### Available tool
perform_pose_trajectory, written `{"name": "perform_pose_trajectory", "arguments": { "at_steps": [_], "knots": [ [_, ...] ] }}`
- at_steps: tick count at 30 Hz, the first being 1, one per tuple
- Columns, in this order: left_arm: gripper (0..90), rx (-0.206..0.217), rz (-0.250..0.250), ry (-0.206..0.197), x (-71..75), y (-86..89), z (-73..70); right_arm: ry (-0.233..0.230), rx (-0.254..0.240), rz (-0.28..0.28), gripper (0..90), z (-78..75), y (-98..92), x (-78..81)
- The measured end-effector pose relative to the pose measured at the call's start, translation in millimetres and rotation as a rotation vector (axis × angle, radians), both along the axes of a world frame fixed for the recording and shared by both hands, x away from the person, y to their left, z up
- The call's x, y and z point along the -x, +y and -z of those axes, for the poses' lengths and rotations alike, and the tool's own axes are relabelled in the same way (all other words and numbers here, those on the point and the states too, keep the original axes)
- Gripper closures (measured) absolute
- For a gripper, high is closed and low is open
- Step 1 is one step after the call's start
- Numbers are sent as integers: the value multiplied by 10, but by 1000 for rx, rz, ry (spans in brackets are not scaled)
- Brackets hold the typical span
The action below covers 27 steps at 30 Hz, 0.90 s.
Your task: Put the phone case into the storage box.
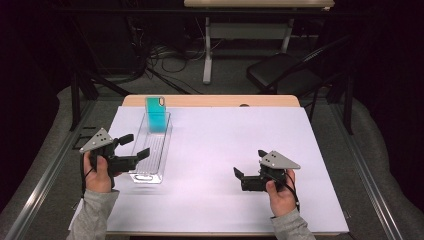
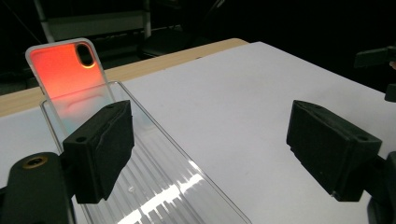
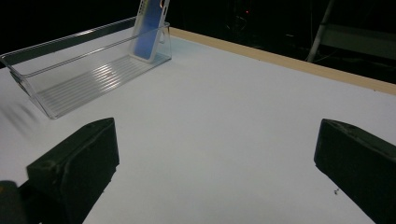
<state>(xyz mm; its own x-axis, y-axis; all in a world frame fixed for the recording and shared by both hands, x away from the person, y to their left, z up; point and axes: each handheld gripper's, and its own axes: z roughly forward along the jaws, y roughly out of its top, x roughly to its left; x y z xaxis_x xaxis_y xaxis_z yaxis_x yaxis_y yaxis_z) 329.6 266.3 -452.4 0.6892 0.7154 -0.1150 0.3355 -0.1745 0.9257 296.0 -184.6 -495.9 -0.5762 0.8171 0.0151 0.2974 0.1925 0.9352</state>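
This is a lab or recording studio. A wooden table [image 1: 210,100] covered by a white sheet [image 1: 225,165] stands inside a metal frame [image 1: 40,175] on grey carpet, with black surroundings. Behind it, loose cables [image 1: 160,57] trail across the floor beside a second desk [image 1: 250,25] and a black folding chair [image 1: 282,72].
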Motion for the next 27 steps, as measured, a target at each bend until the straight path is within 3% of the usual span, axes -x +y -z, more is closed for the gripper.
{"name": "perform_pose_trajectory", "arguments": {
  "at_steps": [12, 17, 21, 27],
  "knots": [
    [153, 3, 4, 6, 27, 18, 36, 12, 3, 10, 0, -3, -3, -2],
    [153, 1, 9, 7, 29, -6, -4, -1, 10, 18, 0, -81, -30, 23],
    [153, -17, 11, 12, 52, -26, -42, -16, 15, 31, 0, -152, -96, 64],
    [153, -24, 14, 4, 122, -12, -79, -4, 24, 47, 0, -156, -259, 147]
  ]
}}
